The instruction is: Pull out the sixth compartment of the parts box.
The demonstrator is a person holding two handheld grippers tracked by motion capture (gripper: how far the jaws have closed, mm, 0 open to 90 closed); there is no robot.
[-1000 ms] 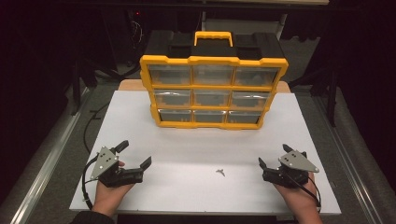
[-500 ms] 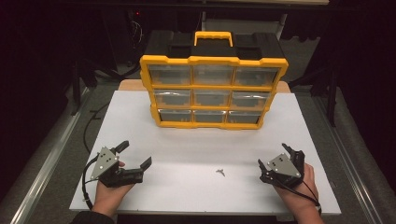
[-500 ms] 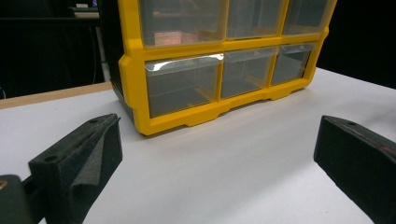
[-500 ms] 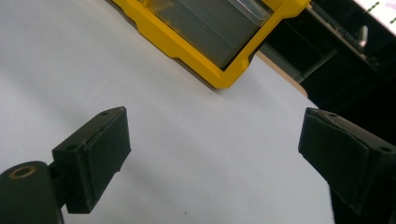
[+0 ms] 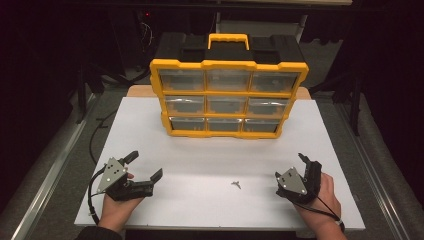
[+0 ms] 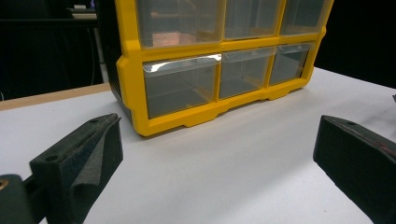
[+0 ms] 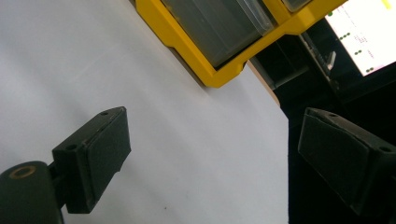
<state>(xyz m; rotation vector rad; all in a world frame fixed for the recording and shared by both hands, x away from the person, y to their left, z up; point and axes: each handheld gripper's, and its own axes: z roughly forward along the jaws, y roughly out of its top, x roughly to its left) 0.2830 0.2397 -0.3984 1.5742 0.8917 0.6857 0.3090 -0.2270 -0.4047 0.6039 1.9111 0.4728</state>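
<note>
A yellow-and-black organiser case point(image 5: 228, 95) with several clear drawers and a yellow handle stands upright at the back of the white board point(image 5: 200, 155). A small metal piece point(image 5: 235, 184) lies on the board near the front, between the hands. My left gripper point(image 5: 146, 165) rests at the front left, open, with nothing between its jaws. At the front right my right gripper point(image 5: 291, 166) is tilted on its side, also open and holding nothing. The left gripper point(image 6: 212, 135) faces the case's bottom-left drawers point(image 6: 180, 88). The right gripper point(image 7: 212, 121) sees the case's lower corner point(image 7: 210, 70) at a slant.
The board lies on a grey table with metal rails point(image 5: 50, 170) along both sides. A wooden strip point(image 5: 140, 91) shows behind the board. A black cable point(image 5: 91, 192) trails from the left gripper. Beyond the table's edge a lit screen point(image 7: 369, 32) stands in the dark.
The right hand has rolled so its grey plate now faces left and sits a little lower. The left gripper, the case and the metal piece have kept still.
</note>
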